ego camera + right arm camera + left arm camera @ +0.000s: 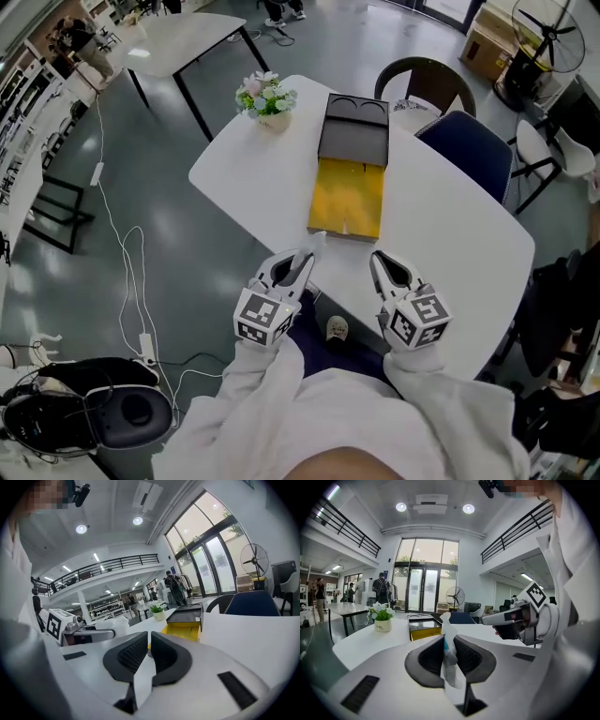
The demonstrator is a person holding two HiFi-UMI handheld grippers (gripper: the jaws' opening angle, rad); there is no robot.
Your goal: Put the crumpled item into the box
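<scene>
The crumpled item (pixel 449 654), a white wad with a bit of blue, is pinched between the jaws of my left gripper (pixel 449 641) and sticks up above them. The box (pixel 349 199) lies open on the white table (pixel 450 244), its yellow inside facing up and its black lid (pixel 354 131) folded away at the far end. My left gripper (pixel 302 258) hovers at the table's near edge, just short of the box's near left corner. My right gripper (pixel 380 258) is beside it, its jaws shut with nothing between them. The right gripper view shows the wad (pixel 115 625) and the box (pixel 183 630) ahead.
A small pot of flowers (pixel 267 98) stands on the table left of the lid. Two chairs (pixel 469 150) are at the far right side. Cables and a black headset (pixel 94 408) lie on the floor at the left.
</scene>
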